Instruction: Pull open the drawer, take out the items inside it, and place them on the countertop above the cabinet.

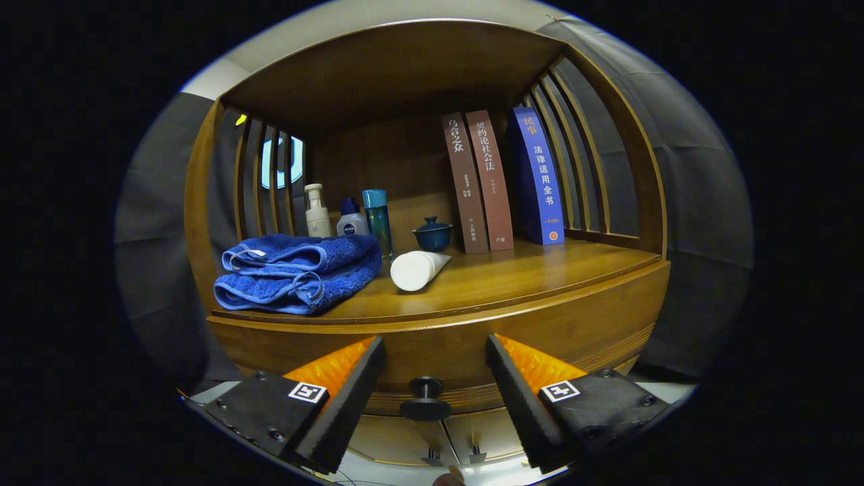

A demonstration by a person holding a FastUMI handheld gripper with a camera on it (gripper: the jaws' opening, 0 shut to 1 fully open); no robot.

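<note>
You're holding the gripper (435,388) with its fingers spread wide, gripping nothing. The drawer knob (425,399) is sitting right between them, untouched. Above it on the countertop (540,273), a blue towel (297,273) and a white tube (416,268) are lying side by side.

Probably mock home corner in booth: wooden cabinet (432,337), folded towel (297,273), toiletry bottles (344,216), books (503,179).
</note>
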